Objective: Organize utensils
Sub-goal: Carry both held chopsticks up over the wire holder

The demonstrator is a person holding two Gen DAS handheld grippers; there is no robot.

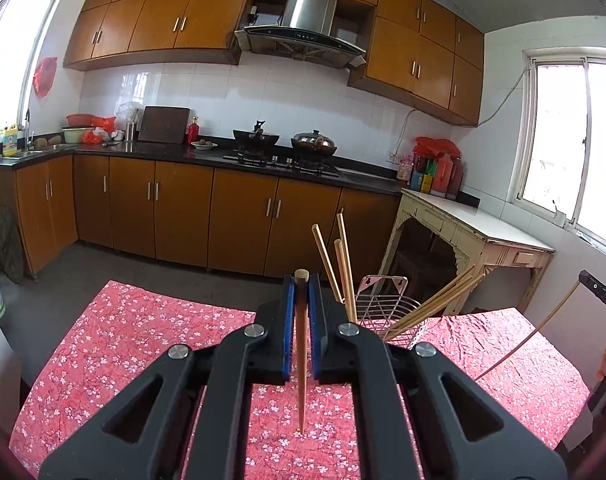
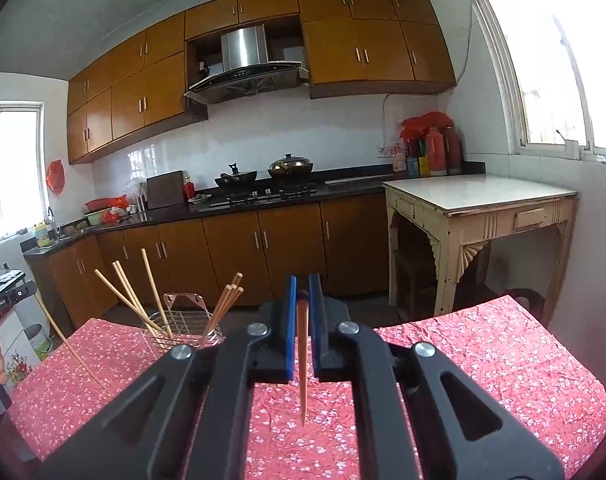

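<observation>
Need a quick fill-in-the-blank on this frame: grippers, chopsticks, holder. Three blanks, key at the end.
1. The left gripper is shut on one ____.
2. The wire holder on the floral tablecloth already has several chopsticks standing in it, and it sits to the ____ of the right gripper in the right wrist view.
3. The right gripper's chopstick points its thin tip ____.

Missing words: chopstick; left; down

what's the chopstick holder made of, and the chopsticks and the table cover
Holder: thin metal wire, shiny chrome-like finish, an open grid you see through. Chopsticks in it: pale matte sticks, likely bamboo or wood. The darker chopstick in the left tongs looks like reddish wood. Table cover: red floral cloth, going by its wrinkles.
</observation>
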